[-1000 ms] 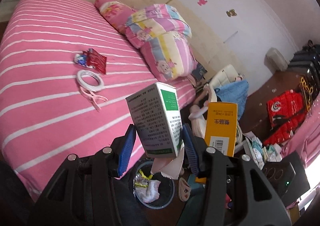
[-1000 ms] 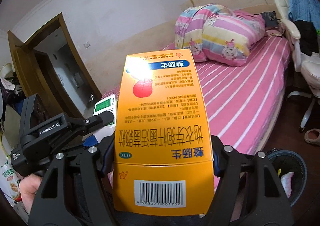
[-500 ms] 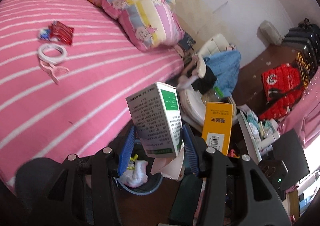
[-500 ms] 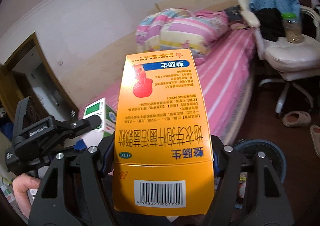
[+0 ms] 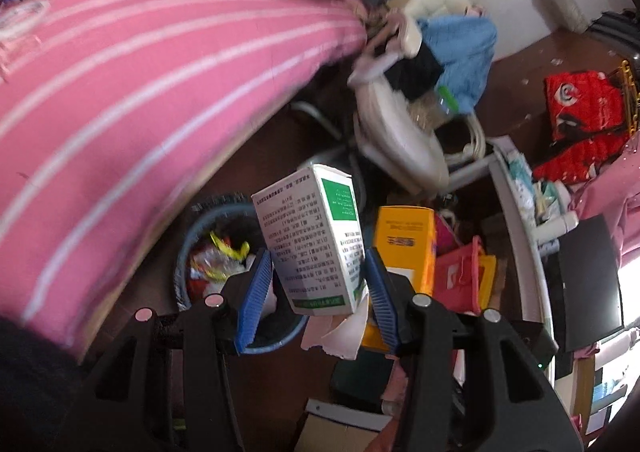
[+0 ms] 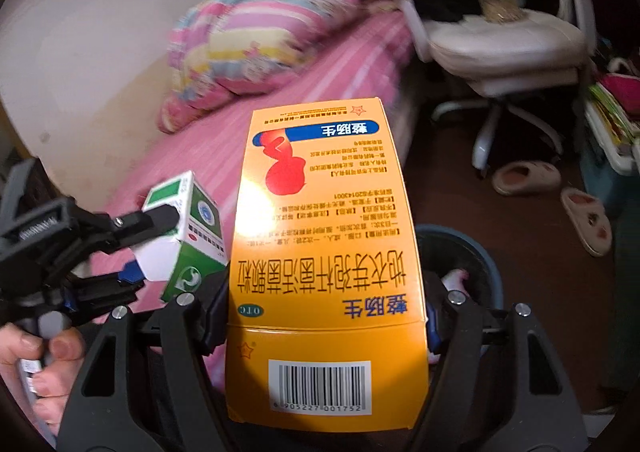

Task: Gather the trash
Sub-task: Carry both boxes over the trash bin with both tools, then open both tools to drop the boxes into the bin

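Left tool (image 5: 316, 284) clamps a white-green box (image 5: 314, 244); right tool (image 6: 326, 316) clamps an orange box (image 6: 326, 264), both above a blue bin (image 5: 192, 228) beside the bed's edge (image 5: 120, 91)

My left wrist camera looked down, my right looked forward; both sat close and shared the bed (image 5: 132, 63), bin (image 5: 188, 252) and chair (image 6: 500, 39).

Pink white-striped bed (image 5: 120, 63), orange box (image 6: 324, 252), blue bin (image 5: 188, 252)
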Action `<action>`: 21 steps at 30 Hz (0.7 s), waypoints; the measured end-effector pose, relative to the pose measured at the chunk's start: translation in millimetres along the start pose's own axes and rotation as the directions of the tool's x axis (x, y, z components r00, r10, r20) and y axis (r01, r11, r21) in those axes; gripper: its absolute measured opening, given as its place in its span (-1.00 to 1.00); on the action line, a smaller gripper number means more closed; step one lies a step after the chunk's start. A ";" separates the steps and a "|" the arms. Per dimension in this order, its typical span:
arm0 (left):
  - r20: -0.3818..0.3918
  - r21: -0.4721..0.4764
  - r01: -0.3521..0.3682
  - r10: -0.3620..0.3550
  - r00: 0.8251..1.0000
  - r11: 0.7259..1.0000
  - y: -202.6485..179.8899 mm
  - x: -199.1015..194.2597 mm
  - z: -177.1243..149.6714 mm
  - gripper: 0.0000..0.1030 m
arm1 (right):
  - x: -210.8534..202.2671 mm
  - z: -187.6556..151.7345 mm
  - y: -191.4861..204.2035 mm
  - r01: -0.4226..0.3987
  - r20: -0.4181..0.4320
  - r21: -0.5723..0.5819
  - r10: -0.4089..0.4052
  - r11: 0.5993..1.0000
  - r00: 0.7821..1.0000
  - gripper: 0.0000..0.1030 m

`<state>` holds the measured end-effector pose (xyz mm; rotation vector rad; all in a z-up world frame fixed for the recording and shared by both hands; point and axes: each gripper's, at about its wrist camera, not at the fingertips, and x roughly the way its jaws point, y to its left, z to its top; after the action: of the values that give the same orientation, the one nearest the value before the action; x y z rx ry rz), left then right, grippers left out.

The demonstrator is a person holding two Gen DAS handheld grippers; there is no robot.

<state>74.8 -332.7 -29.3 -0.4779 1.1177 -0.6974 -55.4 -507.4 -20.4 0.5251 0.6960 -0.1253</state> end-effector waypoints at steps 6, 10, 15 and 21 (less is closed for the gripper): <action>-0.115 0.028 -0.040 0.043 0.992 0.999 2.1 62.5 -2.6 -0.10 | 30.5 -16.2 -37.2 0.079 -0.092 0.039 -0.075 0.996 0.993 0.37; -0.195 0.059 -0.079 0.089 0.977 0.995 10.4 99.2 -3.5 -0.10 | 56.7 -29.0 -52.9 0.122 -0.162 0.045 -0.113 0.992 0.980 0.37; -0.253 0.086 -0.098 0.117 0.960 0.991 19.3 134.6 3.3 -0.09 | 78.4 -37.0 -65.9 0.162 -0.201 0.042 -0.151 0.986 0.968 0.37; -0.291 0.014 -0.118 0.117 0.949 0.993 35.2 163.0 10.2 0.26 | 95.3 -39.2 -76.6 0.268 -0.224 -0.001 -0.261 0.964 0.939 0.57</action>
<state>136.9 -425.0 -154.1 -0.3132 1.4138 -0.6747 -26.6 -548.0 -138.7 0.4752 0.9846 -0.3331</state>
